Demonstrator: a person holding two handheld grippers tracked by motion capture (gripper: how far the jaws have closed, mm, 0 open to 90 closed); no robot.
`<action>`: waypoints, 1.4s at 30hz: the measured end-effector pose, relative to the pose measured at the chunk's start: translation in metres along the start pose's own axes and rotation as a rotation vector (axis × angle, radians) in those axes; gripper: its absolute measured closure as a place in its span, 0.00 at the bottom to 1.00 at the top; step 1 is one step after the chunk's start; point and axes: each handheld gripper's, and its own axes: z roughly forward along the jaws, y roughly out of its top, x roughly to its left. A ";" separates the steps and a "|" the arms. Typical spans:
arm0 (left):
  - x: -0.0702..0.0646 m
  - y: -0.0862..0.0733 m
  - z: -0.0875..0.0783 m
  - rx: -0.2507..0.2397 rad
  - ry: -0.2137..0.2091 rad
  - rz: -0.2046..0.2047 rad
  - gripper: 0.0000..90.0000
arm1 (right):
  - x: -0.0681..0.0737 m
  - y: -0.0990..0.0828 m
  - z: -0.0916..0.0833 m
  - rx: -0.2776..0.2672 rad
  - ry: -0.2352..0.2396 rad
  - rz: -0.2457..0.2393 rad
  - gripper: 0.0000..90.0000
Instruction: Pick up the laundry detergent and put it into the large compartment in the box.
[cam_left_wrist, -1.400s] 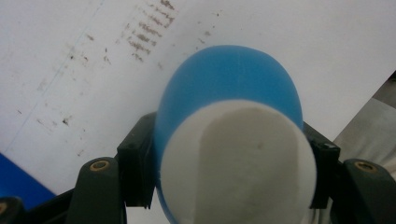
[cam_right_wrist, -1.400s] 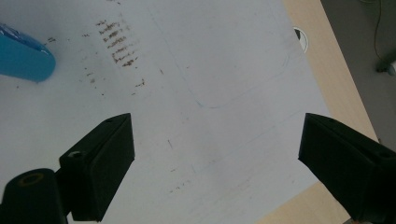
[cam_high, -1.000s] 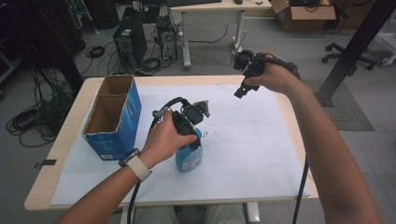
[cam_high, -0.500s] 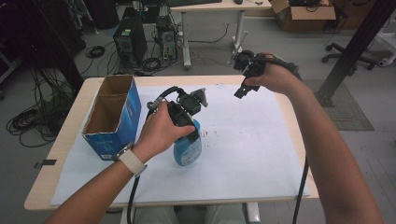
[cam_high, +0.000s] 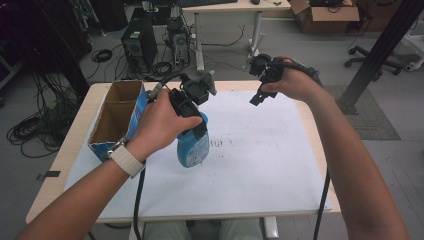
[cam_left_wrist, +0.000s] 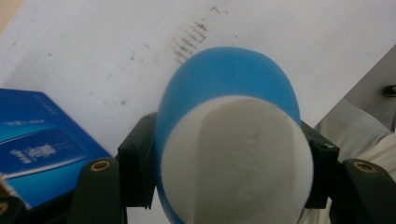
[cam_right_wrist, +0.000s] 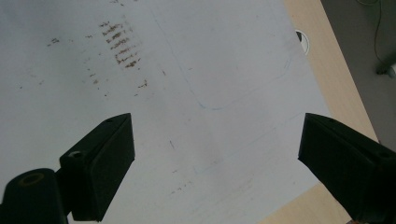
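Two compartments divide the open cardboard box (cam_high: 116, 116) at the table's (cam_high: 80, 130) left edge; its outer side is blue, and in the left gripper view that blue face (cam_left_wrist: 42, 149) carries pale print too blurred to read. Just right of it, the left gripper (cam_high: 192, 117) is clamped on a blue bottle (cam_high: 194, 147) with a white cap, lifted above the white sheet (cam_high: 260, 150); the bottle's label cannot be read. Brown smudges (cam_high: 216, 143) mark the sheet beside the bottle. Farther right, near the table's far edge, the right gripper (cam_high: 262, 90) hangs in the air, its jaws wide apart over bare sheet
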 end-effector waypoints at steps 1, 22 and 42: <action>0.002 0.000 -0.005 -0.001 0.004 -0.005 0.41 | 0.000 0.000 0.000 0.001 -0.001 0.000 0.12; 0.053 -0.004 -0.106 -0.013 0.077 -0.205 0.41 | 0.001 -0.001 -0.003 -0.010 -0.006 -0.003 0.12; 0.124 -0.029 -0.130 0.011 0.136 -0.507 0.41 | 0.003 0.004 -0.001 -0.011 -0.005 -0.011 0.12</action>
